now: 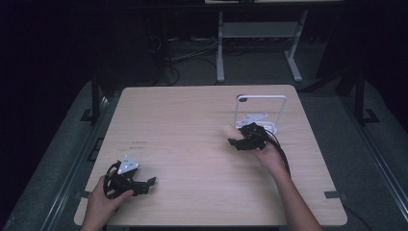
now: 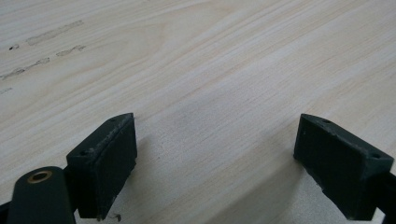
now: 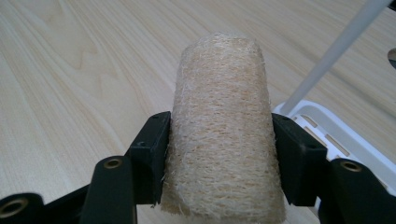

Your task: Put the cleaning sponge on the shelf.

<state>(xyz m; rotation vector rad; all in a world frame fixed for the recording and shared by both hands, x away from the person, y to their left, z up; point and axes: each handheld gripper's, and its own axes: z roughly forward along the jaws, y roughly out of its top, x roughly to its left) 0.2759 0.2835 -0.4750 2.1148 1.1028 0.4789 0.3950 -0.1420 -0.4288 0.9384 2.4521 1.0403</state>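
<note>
Dark floor surrounded the pale wooden table in the high view, where the right gripper held a loofah piece just left of a white rack, while the left gripper rested well apart near the front edge. From the left gripper view, its jaws stood wide apart over bare wood. Along the right gripper view, the jaws clamped the loofah's sides, its long axis pointing away from the claw, the rack's base just beside to the right.

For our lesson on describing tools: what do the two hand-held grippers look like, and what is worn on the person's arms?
Both grippers are black. The left gripper carries a grey three-cornered plate on top; its two jaws are blocky black pads with small screw holes, on arms with brass-ringed holes. The right gripper has the same black jaws and brass-ringed holes, and a black cable trails from it. The forearms are bare, with no sleeves.
</note>
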